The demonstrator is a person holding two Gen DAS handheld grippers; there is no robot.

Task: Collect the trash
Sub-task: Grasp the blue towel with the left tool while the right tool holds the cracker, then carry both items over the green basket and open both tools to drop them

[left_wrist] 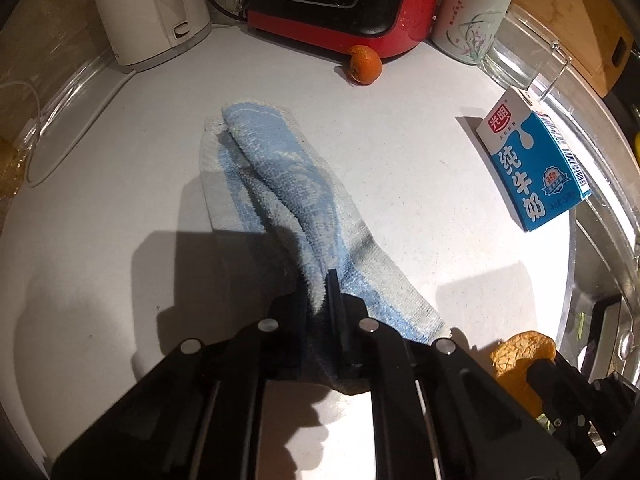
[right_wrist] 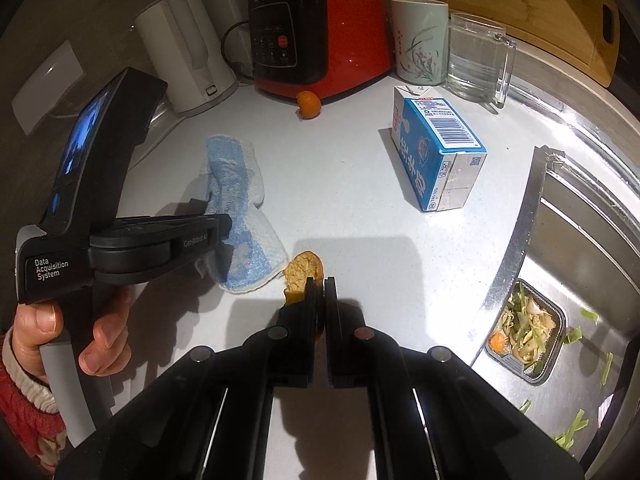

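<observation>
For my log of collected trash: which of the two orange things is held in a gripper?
The peel beside the cloth, pinched by the right gripper. The other orange piece sits untouched by the red appliance.

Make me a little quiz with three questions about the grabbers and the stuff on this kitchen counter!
1. True or false: the left gripper is pinching the blue and white cloth.
2. What is the right gripper shut on? A) milk carton B) orange peel C) glass mug
3. Fill in: the small whole orange sits right in front of the red ____.

Key:
1. True.
2. B, the orange peel. The milk carton lies on the counter and the glass mug stands by the sink.
3. Blender base.
</observation>
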